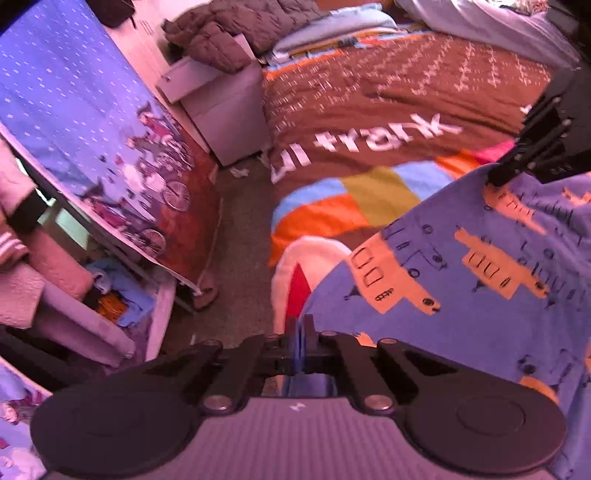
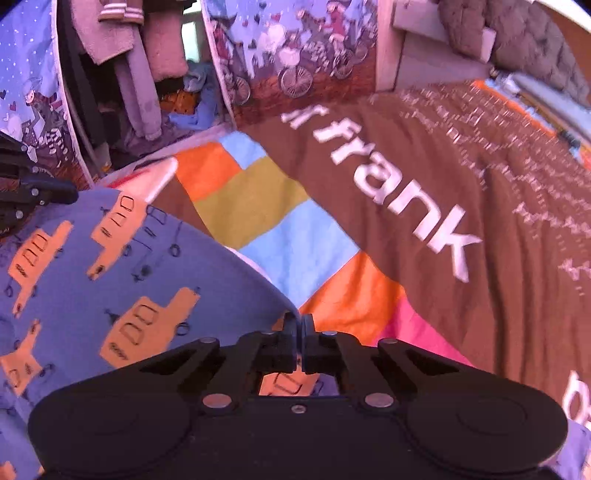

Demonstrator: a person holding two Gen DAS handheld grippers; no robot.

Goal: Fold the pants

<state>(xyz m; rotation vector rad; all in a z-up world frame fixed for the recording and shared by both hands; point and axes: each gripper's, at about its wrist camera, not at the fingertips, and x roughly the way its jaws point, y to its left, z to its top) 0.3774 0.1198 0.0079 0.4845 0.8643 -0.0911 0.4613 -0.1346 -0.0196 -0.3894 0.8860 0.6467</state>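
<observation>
The pants point(image 1: 461, 280) are blue cloth printed with orange truck shapes, and they lie over a brown bedspread point(image 1: 369, 110). My left gripper point(image 1: 301, 325) is shut on the left edge of the pants at the bottom centre of the left wrist view. The right gripper point(image 1: 496, 179) shows there at the upper right, pinching the far edge of the cloth. In the right wrist view the pants point(image 2: 122, 280) fill the lower left, and my right gripper point(image 2: 300, 325) is shut on their right corner. The left gripper point(image 2: 70, 194) shows at that view's left edge.
The bedspread point(image 2: 424, 155) has white lettering and coloured patches. A grey nightstand point(image 1: 221, 107) with a dark quilted jacket point(image 1: 229, 33) on it stands beside the bed. A printed fabric wardrobe point(image 1: 103, 140) holds clothes. A strip of carpet floor point(image 1: 240, 266) runs between bed and wardrobe.
</observation>
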